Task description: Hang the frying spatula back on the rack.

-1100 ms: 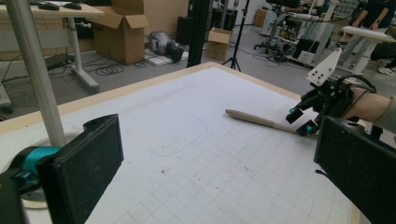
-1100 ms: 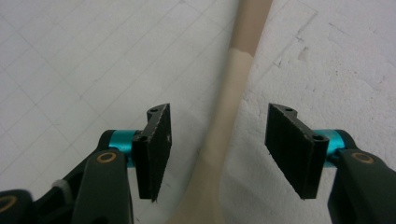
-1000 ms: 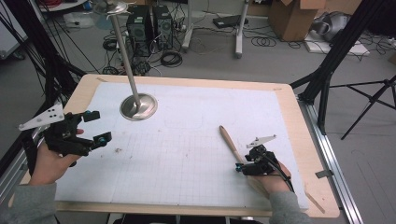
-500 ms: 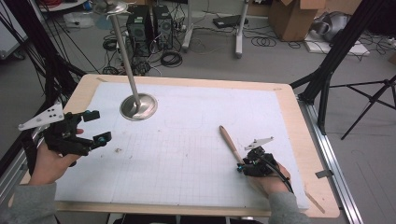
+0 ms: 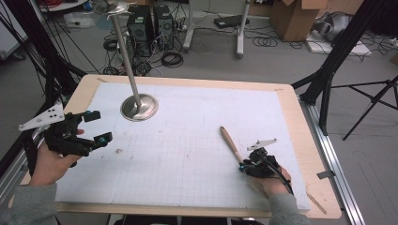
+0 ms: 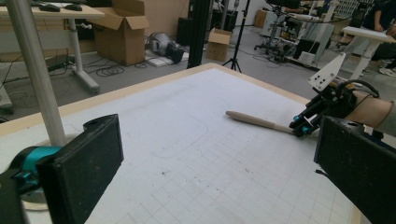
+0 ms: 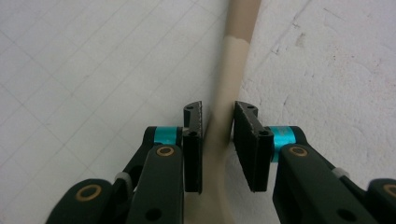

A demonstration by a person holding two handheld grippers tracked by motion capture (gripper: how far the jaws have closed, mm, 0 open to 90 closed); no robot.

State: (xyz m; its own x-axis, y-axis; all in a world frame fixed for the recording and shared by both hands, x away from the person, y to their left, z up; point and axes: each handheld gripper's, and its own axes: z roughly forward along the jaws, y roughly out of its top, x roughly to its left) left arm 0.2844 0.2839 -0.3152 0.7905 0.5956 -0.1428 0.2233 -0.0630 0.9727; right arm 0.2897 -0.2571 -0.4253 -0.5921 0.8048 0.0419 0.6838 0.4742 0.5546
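Observation:
A wooden stick (image 5: 230, 143) lies on the white gridded mat (image 5: 187, 154), right of centre, thick end pointing away from me. My right gripper (image 5: 244, 165) rests low on the mat at its near end. In the right gripper view the stick's thin pale shaft (image 7: 219, 126) runs between the jaws of my right gripper (image 7: 218, 126). The jaws have just been closing on it; the right pad is almost on the wood and a thin gap remains at the left pad. My left gripper (image 5: 91, 127) hovers open at the mat's left edge, holding nothing, its jaws wide apart (image 6: 215, 177).
A metal stand with a round base (image 5: 139, 107) and a slanted pole (image 6: 37, 79) stands at the mat's back left. The wooden table rim (image 5: 309, 136) frames the mat. Tripod legs, cables and boxes sit on the floor beyond.
My right gripper's jaws have narrowed around the near end of the stick. Both hands and the stick have stayed where they were.

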